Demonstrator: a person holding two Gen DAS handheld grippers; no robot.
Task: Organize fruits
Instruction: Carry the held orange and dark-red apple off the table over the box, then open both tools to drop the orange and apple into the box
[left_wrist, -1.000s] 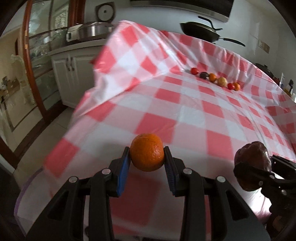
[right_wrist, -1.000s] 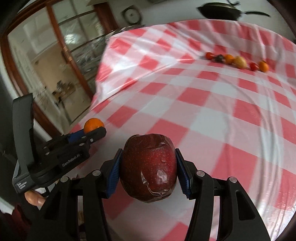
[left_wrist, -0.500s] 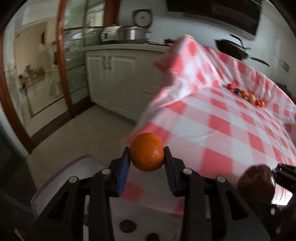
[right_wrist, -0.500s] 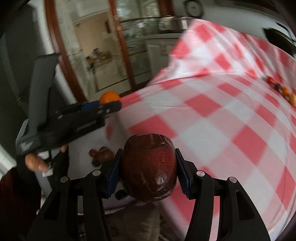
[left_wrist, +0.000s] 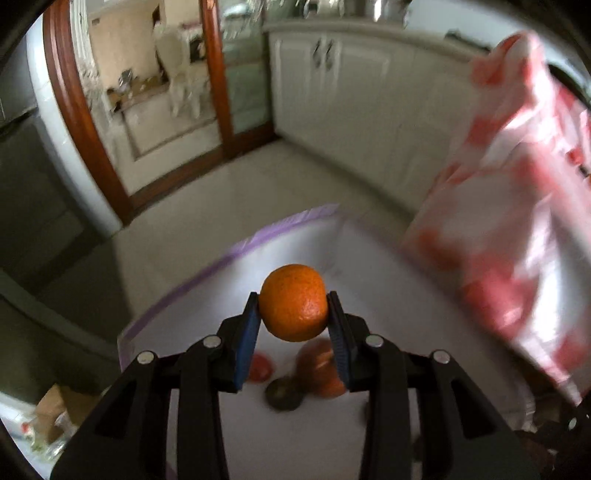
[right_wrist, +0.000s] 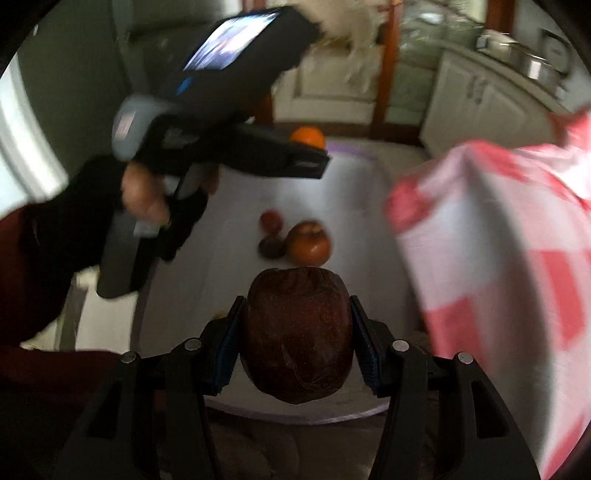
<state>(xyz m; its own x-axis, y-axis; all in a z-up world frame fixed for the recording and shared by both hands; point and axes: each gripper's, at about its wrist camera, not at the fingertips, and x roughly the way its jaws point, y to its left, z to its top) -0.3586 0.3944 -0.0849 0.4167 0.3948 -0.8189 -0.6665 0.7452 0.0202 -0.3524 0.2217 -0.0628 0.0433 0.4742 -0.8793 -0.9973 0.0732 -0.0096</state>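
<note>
Right wrist view: right gripper (right_wrist: 295, 350) pinches a dark red apple (right_wrist: 297, 334) over a white tray (right_wrist: 369, 206) with a purple rim, low beside the checked tablecloth (right_wrist: 498, 258). Beyond it, three fruits (right_wrist: 295, 236) lie on the tray. Left gripper (left_wrist: 293, 328) is clamped on an orange (left_wrist: 293, 302) above the same tray. Step: carrying fruit to the tray. Next: lower both, clear of the cluster, then release. No legible writing; all blurred.

Both grippers have swung off the checked tablecloth (right_wrist: 498, 258) and now hang over the white tray (left_wrist: 424, 295), lower centre of frame.
</note>
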